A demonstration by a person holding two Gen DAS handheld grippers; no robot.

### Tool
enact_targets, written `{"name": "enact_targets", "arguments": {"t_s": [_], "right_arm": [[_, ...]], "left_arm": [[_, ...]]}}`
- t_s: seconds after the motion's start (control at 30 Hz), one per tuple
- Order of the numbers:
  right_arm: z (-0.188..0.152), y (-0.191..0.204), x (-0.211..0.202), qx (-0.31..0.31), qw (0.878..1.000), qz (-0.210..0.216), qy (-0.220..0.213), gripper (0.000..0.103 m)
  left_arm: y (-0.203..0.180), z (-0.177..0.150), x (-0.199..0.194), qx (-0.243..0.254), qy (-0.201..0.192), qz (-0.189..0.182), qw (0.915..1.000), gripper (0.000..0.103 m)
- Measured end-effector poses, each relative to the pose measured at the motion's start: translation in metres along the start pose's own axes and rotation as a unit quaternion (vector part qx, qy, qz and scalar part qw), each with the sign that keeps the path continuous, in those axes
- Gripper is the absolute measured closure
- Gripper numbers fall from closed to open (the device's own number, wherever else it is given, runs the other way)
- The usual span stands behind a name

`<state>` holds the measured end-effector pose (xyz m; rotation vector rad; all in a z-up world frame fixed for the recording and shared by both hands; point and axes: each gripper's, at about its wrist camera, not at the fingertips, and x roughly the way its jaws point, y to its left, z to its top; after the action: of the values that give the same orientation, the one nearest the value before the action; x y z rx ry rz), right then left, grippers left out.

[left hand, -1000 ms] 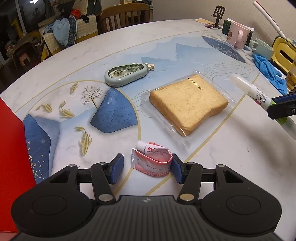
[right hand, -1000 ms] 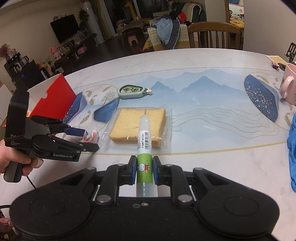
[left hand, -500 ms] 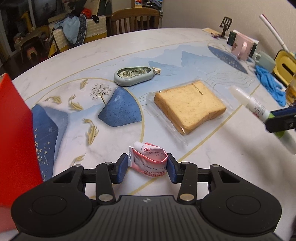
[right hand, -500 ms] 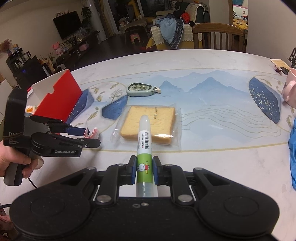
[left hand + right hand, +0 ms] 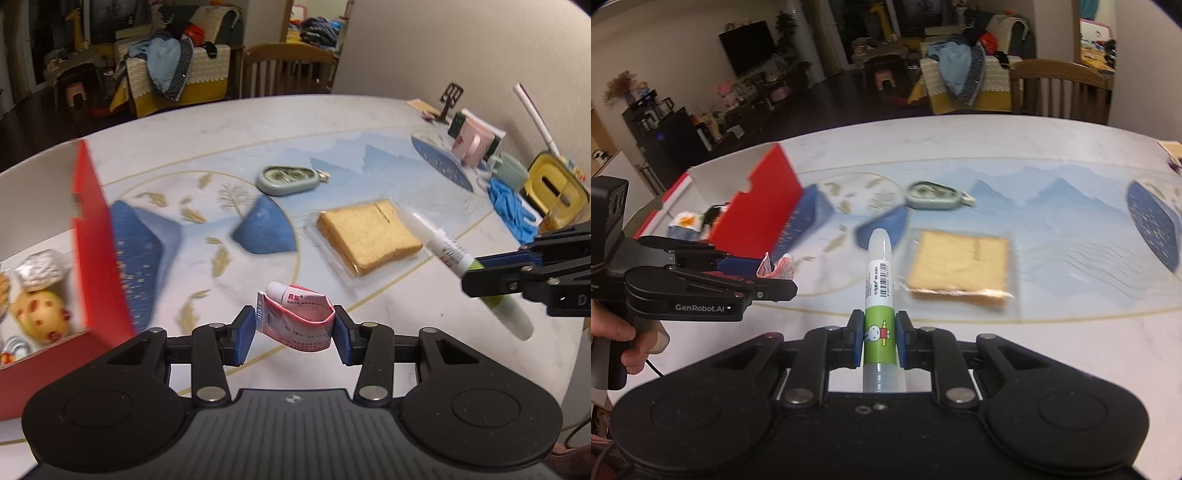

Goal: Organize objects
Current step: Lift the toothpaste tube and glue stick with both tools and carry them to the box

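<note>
Left wrist view: red box [image 5: 96, 258] at the left edge of the table [image 5: 258, 122], open on top; inside lie a foil-wrapped ball [image 5: 42, 273], a yellow ball with red spots [image 5: 40, 317] and smaller items cut off by the frame edge. The left tool [image 5: 295, 334] is narrow, its blue pads pressed on a folded pink tube [image 5: 299, 317] that is clear of the table. Beyond it: wrapped bread slice [image 5: 369, 236], grey-green tape dispenser [image 5: 288, 179], blue gloves [image 5: 509, 206], pink mug [image 5: 471, 146], yellow container [image 5: 554, 184] at the far right. The right tool [image 5: 491, 271] enters from the right with a glue pen [image 5: 461, 262] clamped crosswise. Against one second earlier: the box then showed only as a red wall and now shows its contents; the tube was on the table between wider pads and is now gripped and lifted; the bread sits farther off. Right wrist view: right tool [image 5: 879, 336] narrow, holding the glue pen [image 5: 879, 295] upright by its green label, cap pointing away. The red box [image 5: 757, 218] sits at far left, contents mostly hidden behind the left tool [image 5: 772, 275]; the pink tube [image 5: 775, 267] is only partly seen. Compared with earlier, box and left tool sit nearer centre, and the bread [image 5: 960, 266] has shifted right. Only this view shows the hand [image 5: 628, 336] on the left tool's handle; only the left view shows what is in the box.
</note>
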<state>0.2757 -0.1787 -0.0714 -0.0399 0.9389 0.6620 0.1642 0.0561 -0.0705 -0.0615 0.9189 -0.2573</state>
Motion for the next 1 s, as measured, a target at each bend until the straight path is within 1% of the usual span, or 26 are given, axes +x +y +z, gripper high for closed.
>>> {"name": "enact_targets", "arguments": {"t_s": [0.2,0.43,0.57,0.67,0.77,0.9,1.0], "right_arm": [[0.013,0.042,0.01,-0.006,1.0,0.025,-0.001,0.086],[0.035,0.097,0.023,-0.031,0.999,0.041,-0.007,0.086],[0.048,0.132,0.033,-0.053,0.998,0.042,-0.015,0.086],[0.058,0.155,0.045,-0.067,0.997,0.037,-0.016,0.086],[0.068,0.173,0.061,-0.068,0.997,0.035,-0.007,0.086],[0.08,0.198,0.079,-0.075,0.997,0.035,0.0,0.086],[0.088,0.217,0.094,-0.093,0.995,0.039,0.008,0.086]], "left_arm": [[0.029,-0.006,-0.032,-0.032,-0.01,-0.01,0.9994,0.06],[0.064,-0.009,-0.076,-0.035,-0.043,-0.013,0.9984,0.06],[0.093,-0.013,-0.096,-0.042,-0.056,-0.001,0.9975,0.06],[0.118,-0.018,-0.104,-0.05,-0.062,0.017,0.9967,0.06],[0.146,-0.023,-0.111,-0.069,-0.065,0.026,0.9952,0.06],[0.175,-0.024,-0.121,-0.073,-0.075,0.048,0.9933,0.06],[0.195,-0.022,-0.125,-0.07,-0.081,0.063,0.9923,0.06]]}}
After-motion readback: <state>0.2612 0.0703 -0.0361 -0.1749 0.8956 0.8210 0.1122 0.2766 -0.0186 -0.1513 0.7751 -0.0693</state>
